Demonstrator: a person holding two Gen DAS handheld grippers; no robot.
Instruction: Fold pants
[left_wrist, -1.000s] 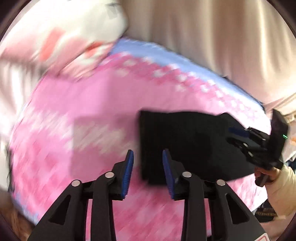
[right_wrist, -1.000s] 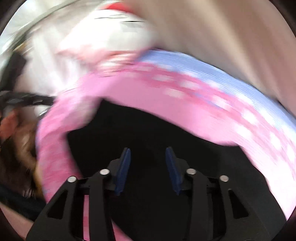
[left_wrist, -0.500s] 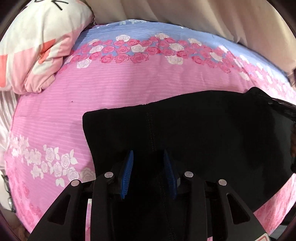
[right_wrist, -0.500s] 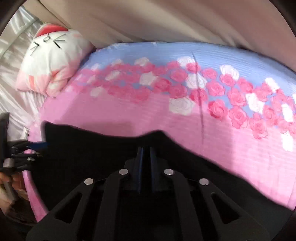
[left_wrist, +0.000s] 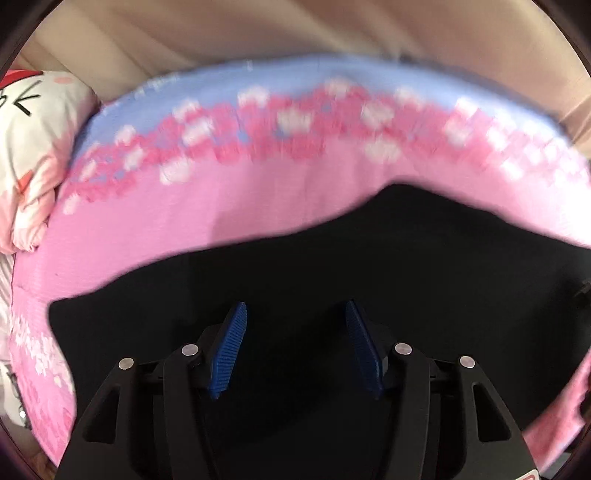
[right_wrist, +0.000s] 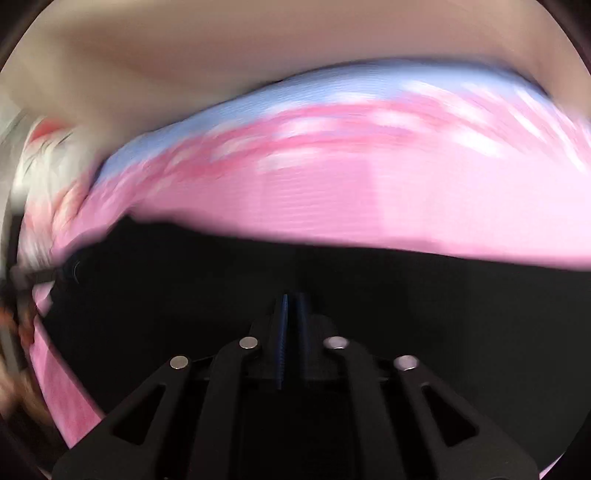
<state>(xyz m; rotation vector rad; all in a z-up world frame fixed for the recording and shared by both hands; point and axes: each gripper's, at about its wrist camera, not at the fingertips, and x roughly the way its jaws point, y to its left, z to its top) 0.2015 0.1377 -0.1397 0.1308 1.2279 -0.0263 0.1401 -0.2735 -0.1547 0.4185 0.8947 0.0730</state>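
Item: black pants (left_wrist: 332, 266), lying on the pink floral bedsheet (left_wrist: 221, 206) of the bed, toward its near edge; cat-face pillow (left_wrist: 29, 140) at the far left corner. My left gripper (left_wrist: 295, 347) hovers over the cloth with its jaws apart, blue pads (left_wrist: 229, 347) clear of any fabric I can make out. My right gripper (right_wrist: 291, 332) has its jaws pressed together; black cloth surrounds them, and I judge they are pinching a layer of the pants (right_wrist: 369, 295), though dark on dark makes the bite hard to confirm. Step in hand, as I judge it: carrying one edge over to make a fold. To do it well I would close the left jaws on the matching edge, lift both sides level, and lay the cloth down without dragging it. Orientation: long axis runs left to right across both views, roughly parallel to the bed's near edge; which end is the waist, I cannot tell. Both views are blurred.
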